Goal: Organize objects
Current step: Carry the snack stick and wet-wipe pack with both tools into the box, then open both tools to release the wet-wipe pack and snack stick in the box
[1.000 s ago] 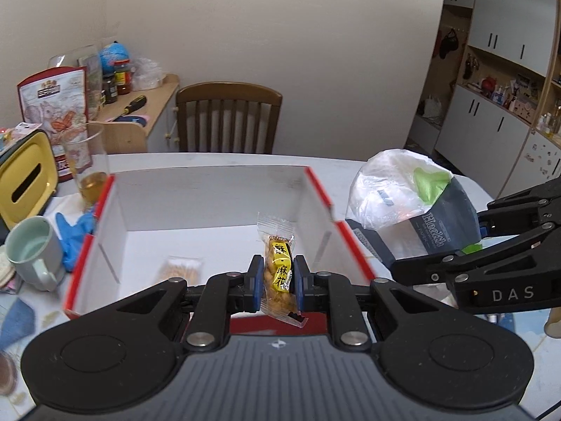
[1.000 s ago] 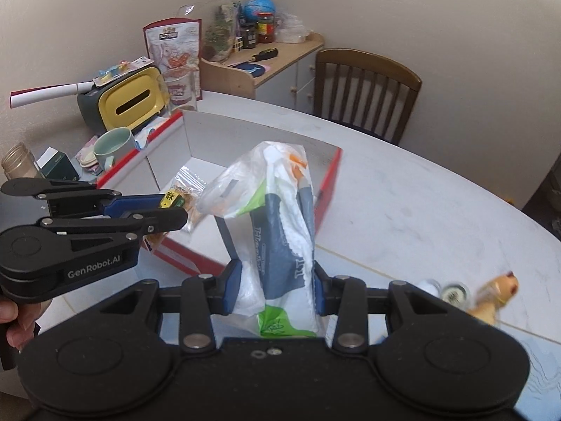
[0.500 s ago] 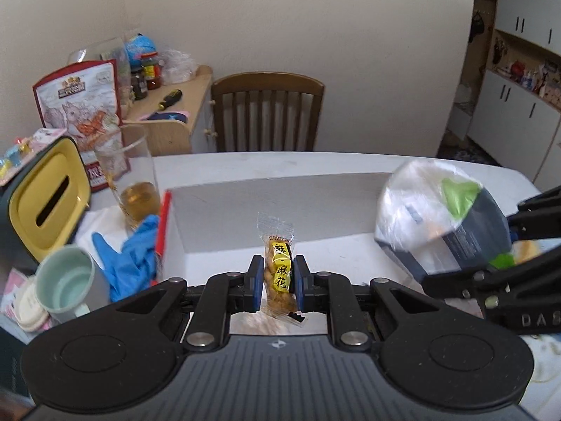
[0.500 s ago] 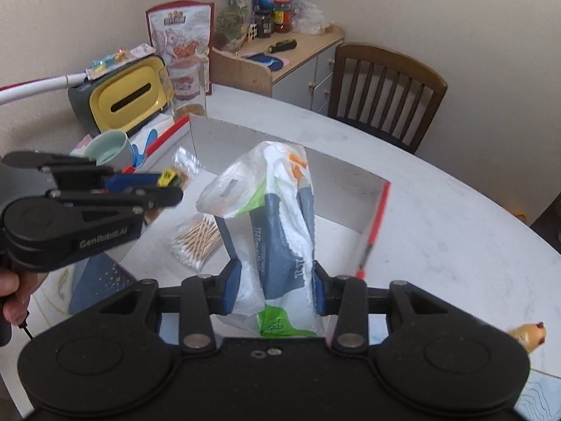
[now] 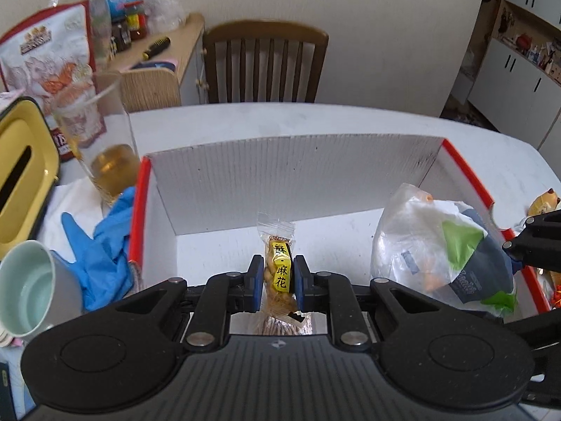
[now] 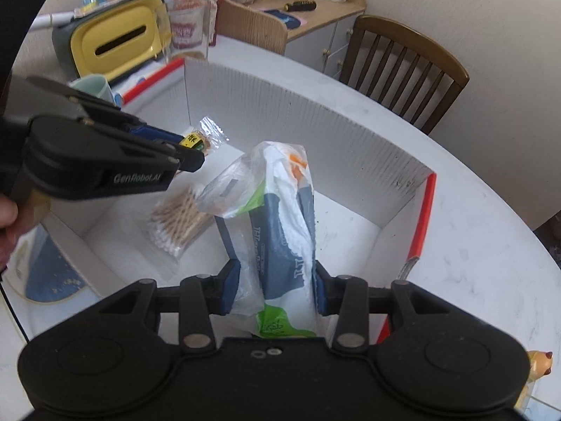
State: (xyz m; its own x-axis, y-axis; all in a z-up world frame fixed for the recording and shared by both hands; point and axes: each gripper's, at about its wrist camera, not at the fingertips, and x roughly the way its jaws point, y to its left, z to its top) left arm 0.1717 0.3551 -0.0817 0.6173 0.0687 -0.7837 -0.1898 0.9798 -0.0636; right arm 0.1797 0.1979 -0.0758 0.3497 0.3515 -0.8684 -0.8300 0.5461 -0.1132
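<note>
Ribbed white corrugated box point(image 5: 298, 172), glossy clear plastic bag point(image 6: 277, 217), matt black tool point(image 6: 277, 287)

— What are the right tongs point(image 6: 277, 289) holding?

— A plastic bag point(image 6: 280, 231), white with grey-blue and green print, pinched between both blue pads and standing up over the open white box point(image 6: 315, 147) with red edges.

— And the other tongs?

— The left tongs point(image 6: 191, 152) reach in from the left, clamped on a small snack packet point(image 6: 203, 138) with a yellow label, held above the box floor.

— Anything lying inside?

— A clear pack of cotton swabs point(image 6: 178, 219) on the bottom, left of the bag.

— Around the box?

— On the counter point(image 6: 473, 245), a pale green mug point(image 6: 96, 86) and a yellow-topped tissue box point(image 6: 115, 40) behind it; a wooden chair point(image 6: 403, 66) at the far side.
</note>
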